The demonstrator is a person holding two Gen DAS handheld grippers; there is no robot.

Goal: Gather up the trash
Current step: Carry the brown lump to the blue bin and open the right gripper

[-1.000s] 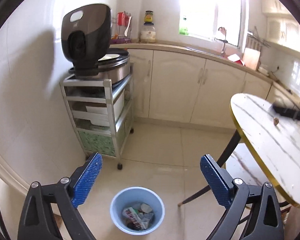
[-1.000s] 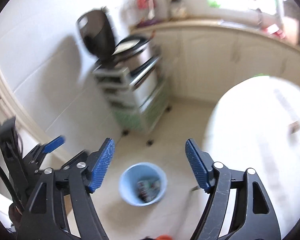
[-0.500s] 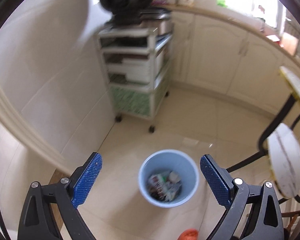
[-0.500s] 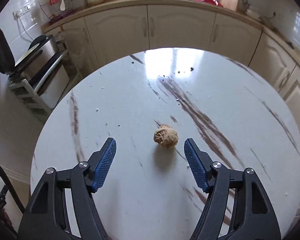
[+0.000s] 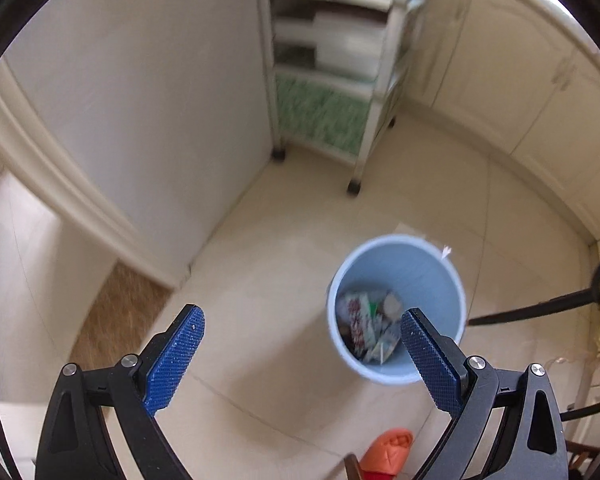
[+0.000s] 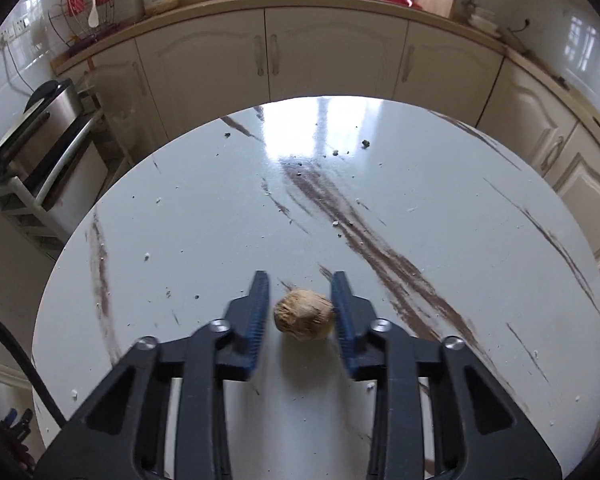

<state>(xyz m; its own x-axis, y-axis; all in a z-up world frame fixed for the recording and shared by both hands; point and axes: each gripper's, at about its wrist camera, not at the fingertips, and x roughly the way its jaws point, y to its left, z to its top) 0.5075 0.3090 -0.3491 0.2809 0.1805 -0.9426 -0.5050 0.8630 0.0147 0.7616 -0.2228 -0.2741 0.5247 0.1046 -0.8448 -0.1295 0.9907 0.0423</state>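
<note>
A brown crumpled ball of trash (image 6: pixel 303 317) lies on the round white marble table (image 6: pixel 204 208). My right gripper (image 6: pixel 301 278) straddles it and its jaws are closing. The right pad is at the ball's edge, and a thin gap shows at the left pad. In the left wrist view, my left gripper (image 5: pixel 300 314) points down at the tiled floor, wide open with nothing in it. A light blue bin (image 5: pixel 420 272) stands on the floor by its right finger, with wrappers (image 5: pixel 364 328) inside.
Small crumbs (image 6: pixel 366 144) dot the far half of the table. A white shelf cart (image 5: pixel 324 80) stands against the wall beyond the bin, cream cabinets (image 5: pixel 520 100) to its right. An orange slipper (image 5: pixel 388 448) lies near the bin. Dark chair legs (image 5: pixel 540 308) reach in from the right.
My right gripper swung from the bin to the table and closed in around the brown ball. My left gripper dropped and tipped down, so the bin slid toward its right finger.
</note>
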